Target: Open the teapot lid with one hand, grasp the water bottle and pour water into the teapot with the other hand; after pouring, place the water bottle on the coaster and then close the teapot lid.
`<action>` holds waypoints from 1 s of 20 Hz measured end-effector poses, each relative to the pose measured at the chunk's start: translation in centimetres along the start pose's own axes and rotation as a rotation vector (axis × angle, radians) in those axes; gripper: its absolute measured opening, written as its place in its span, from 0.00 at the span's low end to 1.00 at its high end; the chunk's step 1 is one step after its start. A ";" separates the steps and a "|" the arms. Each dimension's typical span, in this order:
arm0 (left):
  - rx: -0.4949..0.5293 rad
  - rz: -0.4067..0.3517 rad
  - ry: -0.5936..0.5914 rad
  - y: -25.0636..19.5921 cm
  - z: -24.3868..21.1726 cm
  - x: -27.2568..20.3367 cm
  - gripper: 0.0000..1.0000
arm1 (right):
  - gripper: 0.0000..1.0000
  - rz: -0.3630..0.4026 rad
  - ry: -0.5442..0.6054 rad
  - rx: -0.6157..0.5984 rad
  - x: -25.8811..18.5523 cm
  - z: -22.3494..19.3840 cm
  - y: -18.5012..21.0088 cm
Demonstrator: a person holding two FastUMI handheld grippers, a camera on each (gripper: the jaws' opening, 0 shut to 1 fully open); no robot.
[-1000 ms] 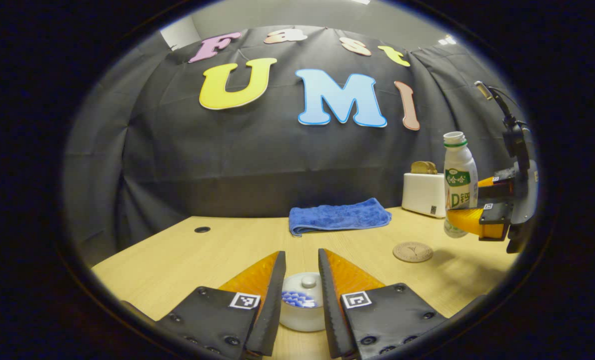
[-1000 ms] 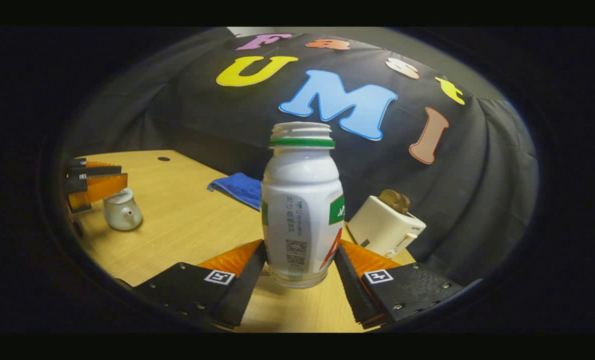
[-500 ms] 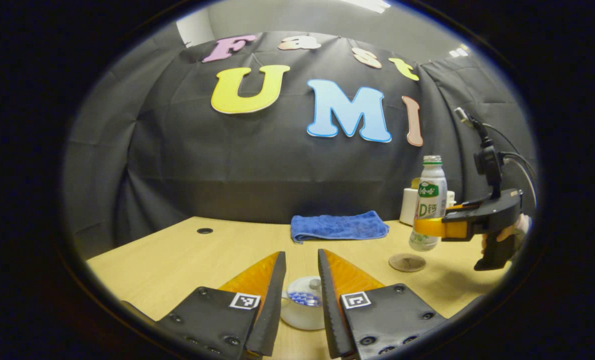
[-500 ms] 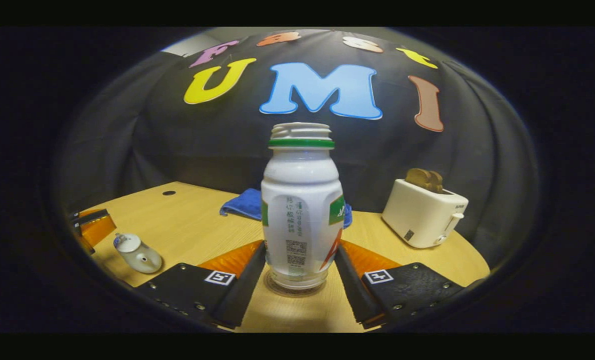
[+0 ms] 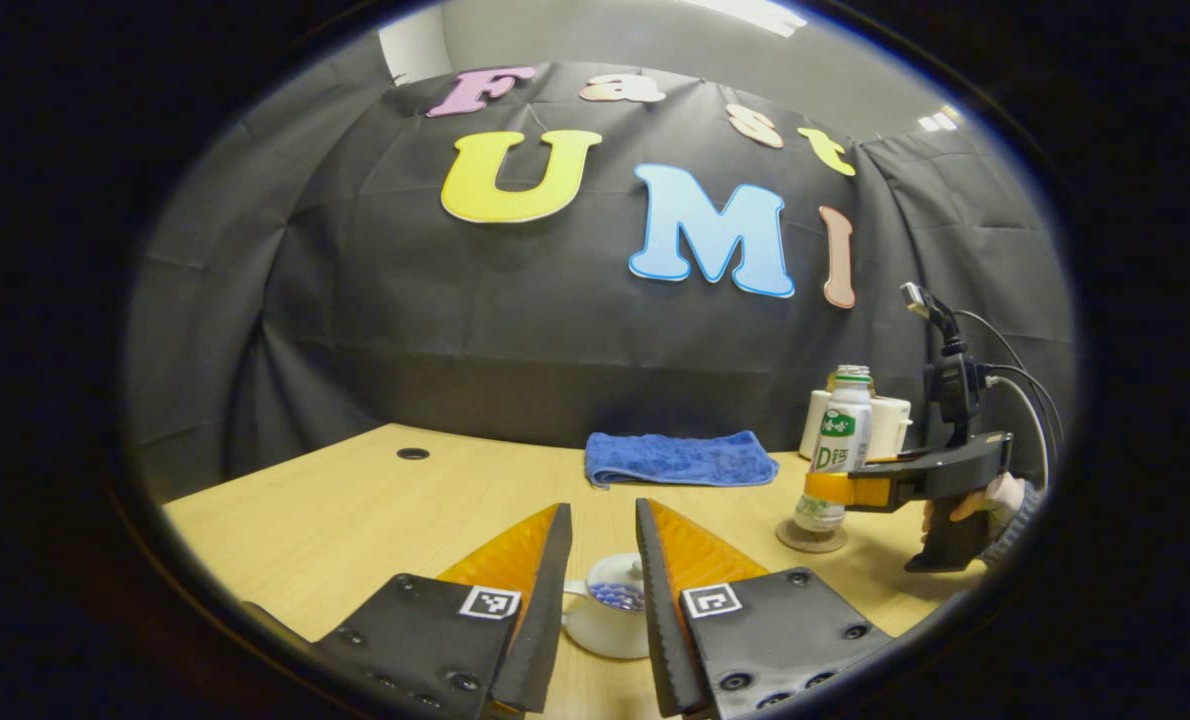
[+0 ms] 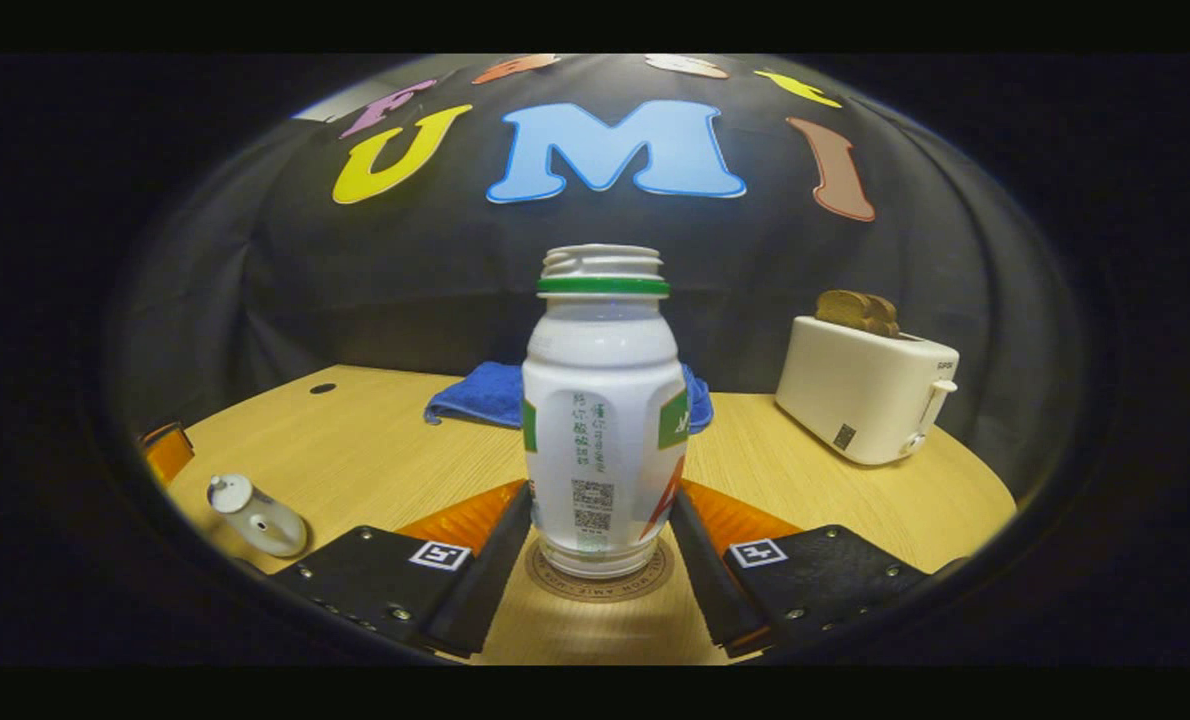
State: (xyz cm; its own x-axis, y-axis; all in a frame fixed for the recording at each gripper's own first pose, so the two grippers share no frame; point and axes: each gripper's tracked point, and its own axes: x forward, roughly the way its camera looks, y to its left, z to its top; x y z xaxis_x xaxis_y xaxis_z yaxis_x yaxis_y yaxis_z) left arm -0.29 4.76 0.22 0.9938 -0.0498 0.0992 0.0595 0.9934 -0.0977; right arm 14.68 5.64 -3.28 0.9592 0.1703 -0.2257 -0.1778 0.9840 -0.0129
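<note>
Both fingers of my right claw (image 6: 600, 545) press the sides of the uncapped water bottle (image 6: 603, 420), which stands upright on the round coaster (image 6: 600, 583) on the worktop (image 6: 405, 450). My left claw (image 5: 600, 600) hangs open, holding nothing, its fingers apart over the white teapot (image 5: 605, 622), whose lid (image 5: 615, 578) sits in place. From there I see the bottle on the coaster at far right, a hand (image 5: 985, 497) on the other claw's grip. Behind lie a blue towel (image 5: 680, 458) and a white toaster (image 6: 865, 388).
</note>
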 end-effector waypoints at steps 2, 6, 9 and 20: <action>0.000 -0.001 0.002 0.0 0.0 0.1 0.49 | 0.79 -0.002 0.009 0.002 0.1 -0.4 -0.1; 0.001 -0.003 0.007 0.0 -0.2 0.1 0.49 | 0.80 0.000 0.017 0.012 0.4 -1.6 -0.2; 0.003 -0.001 0.013 0.0 -0.4 0.2 0.49 | 0.79 0.003 0.006 0.003 0.4 -1.7 -0.1; 0.005 -0.003 0.005 -0.2 -0.1 -0.1 0.48 | 0.96 0.007 -0.030 0.044 -0.6 -1.5 -0.7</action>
State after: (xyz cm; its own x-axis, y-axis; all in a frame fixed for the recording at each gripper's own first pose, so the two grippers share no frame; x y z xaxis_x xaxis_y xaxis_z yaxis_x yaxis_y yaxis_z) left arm -0.41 4.54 0.18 0.9941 -0.0536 0.0943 0.0624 0.9938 -0.0921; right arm 13.86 4.75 -4.59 0.9642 0.1779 -0.1964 -0.1751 0.9840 0.0316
